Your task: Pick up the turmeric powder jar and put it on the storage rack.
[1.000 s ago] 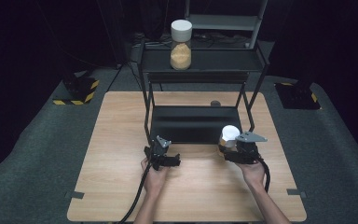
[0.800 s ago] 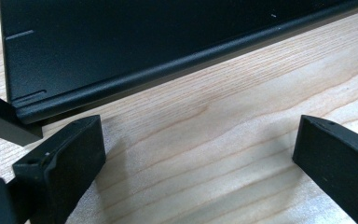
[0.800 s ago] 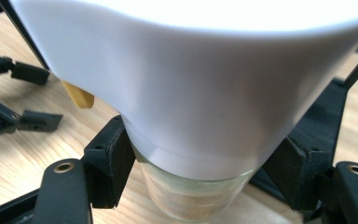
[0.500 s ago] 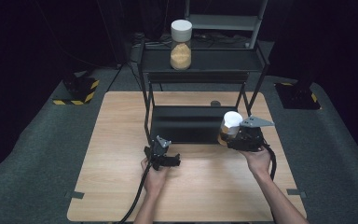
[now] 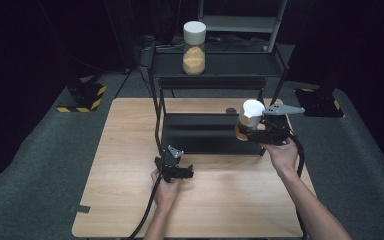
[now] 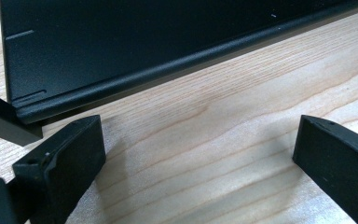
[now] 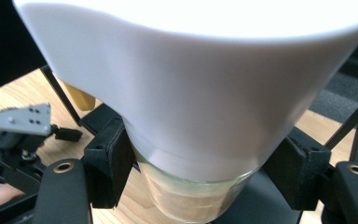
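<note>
- The left gripper (image 5: 186, 173) sits low on the wooden table (image 5: 130, 200), near the person's edge, its jaws spread wide with nothing but bare wood grain between them (the left gripper view makes this plain).
- Just beyond those jaws lies the front lip of the black rack's bottom shelf (image 6: 121, 51), flat on the table.
- The right gripper (image 5: 245, 131) is held up off the table at the rack's right front corner, its jaws clamped on the glass of a jar (image 7: 191, 196), just under the jar's white lid (image 7: 191, 84). The jar stands upright in the grip, with tan contents showing below the lid.
- Farthest back, a second white-lidded jar (image 5: 194, 48) stands upright on the rack's top shelf (image 5: 240, 64), well apart from the held one.
</note>
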Demonstrator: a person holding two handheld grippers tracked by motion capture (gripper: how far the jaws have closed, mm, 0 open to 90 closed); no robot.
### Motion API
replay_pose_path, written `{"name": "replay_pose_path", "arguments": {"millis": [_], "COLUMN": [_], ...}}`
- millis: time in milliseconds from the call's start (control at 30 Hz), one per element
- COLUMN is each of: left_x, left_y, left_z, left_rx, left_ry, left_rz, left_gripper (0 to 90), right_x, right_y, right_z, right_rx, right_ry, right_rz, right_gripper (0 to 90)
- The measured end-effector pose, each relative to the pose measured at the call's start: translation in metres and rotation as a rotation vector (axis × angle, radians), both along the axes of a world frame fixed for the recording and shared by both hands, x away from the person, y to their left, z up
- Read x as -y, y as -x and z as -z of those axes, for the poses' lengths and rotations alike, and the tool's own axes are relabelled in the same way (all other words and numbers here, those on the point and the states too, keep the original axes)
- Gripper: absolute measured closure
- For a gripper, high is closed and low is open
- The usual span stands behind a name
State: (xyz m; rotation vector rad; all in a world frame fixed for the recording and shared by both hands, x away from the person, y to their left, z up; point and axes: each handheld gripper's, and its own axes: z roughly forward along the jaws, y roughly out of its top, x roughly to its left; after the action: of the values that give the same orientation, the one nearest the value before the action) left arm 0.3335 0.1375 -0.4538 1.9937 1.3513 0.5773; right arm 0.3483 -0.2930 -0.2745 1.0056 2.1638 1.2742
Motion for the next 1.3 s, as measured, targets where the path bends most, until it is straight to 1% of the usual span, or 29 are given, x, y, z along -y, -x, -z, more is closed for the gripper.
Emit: {"name": "replay_pose_path", "arguments": {"millis": [33, 67, 100, 133, 167, 200, 233, 267, 300, 333, 367, 400, 433, 467, 500, 533, 667, 767, 800, 833, 933, 967, 1033, 1067, 1100, 1133, 1200, 1233, 1300], "left_x": [0.0, 0.0, 0.0, 0.0, 0.0, 0.0, 0.0, 0.0, 0.0, 0.0, 0.0, 0.0, 0.0, 0.0, 0.0, 0.0, 0.0, 0.0, 0.0, 0.0, 0.0, 0.0, 0.0, 0.0, 0.0, 0.0, 0.0, 0.0, 0.0], "left_y": [0.0, 0.0, 0.0, 0.0, 0.0, 0.0, 0.0, 0.0, 0.0, 0.0, 0.0, 0.0, 0.0, 0.0, 0.0, 0.0, 0.0, 0.0, 0.0, 0.0, 0.0, 0.0, 0.0, 0.0, 0.0, 0.0, 0.0, 0.0, 0.0], "left_z": [0.0, 0.0, 0.0, 0.0, 0.0, 0.0, 0.0, 0.0, 0.0, 0.0, 0.0, 0.0, 0.0, 0.0, 0.0, 0.0, 0.0, 0.0, 0.0, 0.0, 0.0, 0.0, 0.0, 0.0, 0.0, 0.0, 0.0, 0.0, 0.0], "left_rx": [0.0, 0.0, 0.0, 0.0, 0.0, 0.0, -0.001, -0.001, 0.0, -0.001, 0.0, 0.0, 0.0, 0.0, 0.0, 0.001, 0.001, 0.002, 0.002, 0.002, 0.002, 0.002, 0.0, 0.0, 0.0, 0.0, -0.001, -0.001, -0.001], "left_ry": [0.0, 0.001, 0.001, 0.001, 0.001, 0.0, 0.0, 0.0, 0.002, 0.001, 0.001, 0.001, 0.001, 0.0, 0.0, 0.005, 0.002, 0.002, 0.002, 0.002, 0.002, 0.002, 0.001, 0.001, 0.001, 0.001, 0.001, 0.001, 0.001], "left_rz": [0.0, 0.0, 0.0, -0.001, -0.001, 0.001, 0.0, 0.0, 0.0, 0.0, 0.0, 0.0, 0.0, 0.0, 0.0, -0.002, -0.003, -0.001, -0.001, -0.001, -0.002, -0.002, -0.001, -0.001, -0.001, -0.001, -0.001, -0.001, -0.001], "left_gripper": [2.2, 2.2, 2.2, 2.2, 2.2, 2.2, 2.2, 2.2, 2.2, 2.2, 2.2, 2.2, 2.2, 2.2, 2.2, 2.2, 2.2, 2.2, 2.2, 2.2, 2.2, 2.2, 2.2, 2.2, 2.2, 2.2, 2.2, 2.2, 2.2], "right_x": [0.0, 0.0, 0.0, 0.0, 0.0, 0.0, 0.0, 0.0, 0.001, 0.0, 0.0, -0.002, -0.002, -0.003, -0.003, -0.003, -0.003, -0.003, -0.003, -0.003, -0.003, -0.003, -0.005, -0.005, -0.005, -0.006, -0.008, -0.008, -0.012], "right_y": [0.0, -0.001, -0.001, -0.002, -0.002, -0.003, -0.004, -0.004, -0.005, -0.008, -0.008, -0.009, -0.009, -0.01, -0.011, -0.011, -0.015, -0.019, -0.021, -0.021, -0.029, -0.029, -0.034, -0.036, -0.036, -0.039, -0.043, -0.043, -0.047], "right_z": [0.0, -0.01, -0.01, -0.018, -0.018, -0.026, -0.029, -0.029, -0.034, -0.041, -0.041, -0.049, -0.049, -0.057, -0.061, -0.061, -0.078, -0.09, -0.096, -0.096, -0.111, -0.111, -0.121, -0.125, -0.125, -0.131, -0.138, -0.138, -0.145], "right_rx": [0.0, 0.001, 0.001, 0.01, 0.01, 0.013, 0.013, 0.013, 0.01, 0.008, 0.008, 0.012, 0.012, 0.016, 0.015, 0.015, 0.017, 0.017, 0.015, 0.015, 0.002, 0.002, -0.004, -0.005, -0.005, -0.009, -0.015, -0.015, -0.019], "right_ry": [0.0, 0.0, 0.0, 0.002, 0.002, -0.005, -0.01, -0.01, -0.016, -0.014, -0.014, -0.005, -0.005, -0.002, -0.006, -0.006, -0.013, -0.018, -0.026, -0.026, -0.043, -0.043, -0.048, -0.051, -0.051, -0.058, -0.065, -0.065, -0.062], "right_rz": [0.0, -0.006, -0.006, -0.015, -0.015, -0.021, -0.025, -0.025, -0.03, -0.033, -0.033, -0.035, -0.035, -0.039, -0.038, -0.038, -0.041, -0.036, -0.033, -0.033, -0.029, -0.029, -0.018, -0.013, -0.013, -0.004, 0.007, 0.007, 0.031], "right_gripper": [29.8, 29.8, 29.8, 29.8, 29.8, 29.8, 29.8, 29.8, 29.8, 29.8, 29.8, 29.8, 29.8, 29.8, 29.8, 29.8, 29.8, 29.8, 29.8, 29.8, 29.8, 29.8, 29.8, 29.8, 29.8, 29.8, 29.8, 29.8, 29.8]}}
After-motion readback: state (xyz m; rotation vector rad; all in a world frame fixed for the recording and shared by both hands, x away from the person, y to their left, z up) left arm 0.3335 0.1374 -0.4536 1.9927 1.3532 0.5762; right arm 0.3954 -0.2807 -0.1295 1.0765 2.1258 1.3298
